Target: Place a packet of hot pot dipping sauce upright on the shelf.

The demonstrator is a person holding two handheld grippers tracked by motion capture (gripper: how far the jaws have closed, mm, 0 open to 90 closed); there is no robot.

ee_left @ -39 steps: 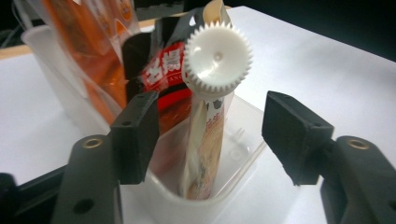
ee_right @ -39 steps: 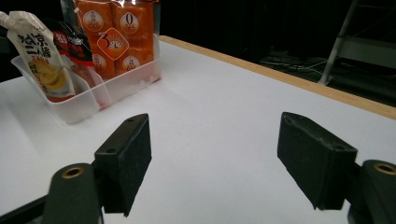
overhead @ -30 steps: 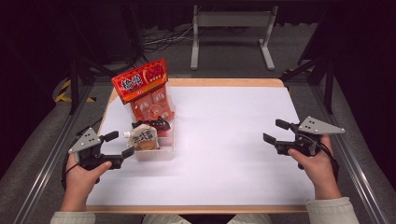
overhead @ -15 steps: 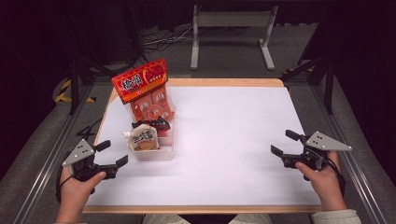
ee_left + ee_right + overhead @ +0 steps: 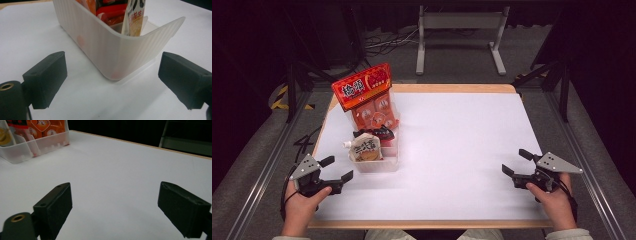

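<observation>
A translucent plastic bin (image 5: pixel 378 165) stands on the left of the white table top (image 5: pixel 457 145). It holds a tall orange-red snack bag (image 5: pixel 363 95), a dark packet (image 5: pixel 377 134) and a pale spouted pouch (image 5: pixel 364 149). My left gripper (image 5: pixel 339 168) is low over the table just left of the bin's near corner, open and empty. In the left gripper view, the bin (image 5: pixel 120 55) stands close ahead between the spread jaws of that gripper (image 5: pixel 111 58), untouched. My right gripper (image 5: pixel 513 161) is open near the right front edge. Its jaws have just been opening, with bare table between them (image 5: pixel 115 187).
The bin (image 5: pixel 37 147) lies far off to the left in the right gripper view. The table's wooden edge (image 5: pixel 452 88) runs along the back. A grey metal stand (image 5: pixel 459 22) and cables (image 5: pixel 382 45) are on the floor behind. Metal rails (image 5: pixel 267 165) flank the table.
Both hands have sunk toward the table and drawn back to its near edge. The right gripper's jaws stand a little wider. The bin and its packets have not moved.
</observation>
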